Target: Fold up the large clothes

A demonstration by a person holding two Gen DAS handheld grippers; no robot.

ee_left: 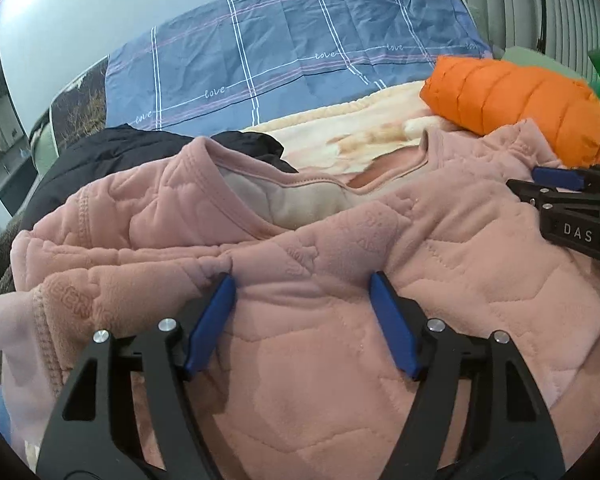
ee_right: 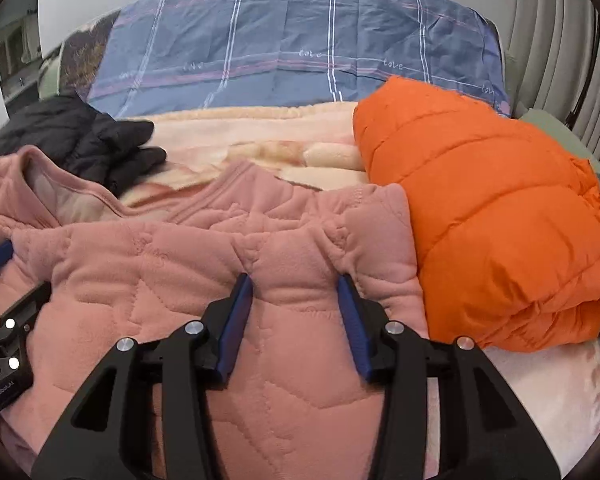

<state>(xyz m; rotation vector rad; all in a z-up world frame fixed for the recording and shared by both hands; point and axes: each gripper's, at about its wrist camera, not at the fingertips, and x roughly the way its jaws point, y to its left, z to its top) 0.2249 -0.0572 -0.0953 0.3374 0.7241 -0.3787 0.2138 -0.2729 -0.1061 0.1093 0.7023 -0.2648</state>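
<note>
Left wrist view: left gripper (ee_left: 302, 286) wide, pads pressed down onto pink quilted top (ee_left: 320, 340), nothing pinched. Right gripper (ee_right: 296, 286) part-open, a fabric ridge between its pads. Orange puffer jacket (ee_right: 480, 216) at 2 o'clock, touching top's edge; black jacket (ee_right: 80, 136) at 10

**Both tools angled downward, jaws apart**

Left tool (ee_left: 302, 280): black frame, blue pads (ee_left: 210, 324), jaws spread wide, pads not pressing together. Pointed down and forward.

Right tool (ee_right: 296, 282): same build, jaws at a narrower gap, blue pads (ee_right: 236, 320) parted. Also pitched downward. The two tools sit side by side, close together.
</note>
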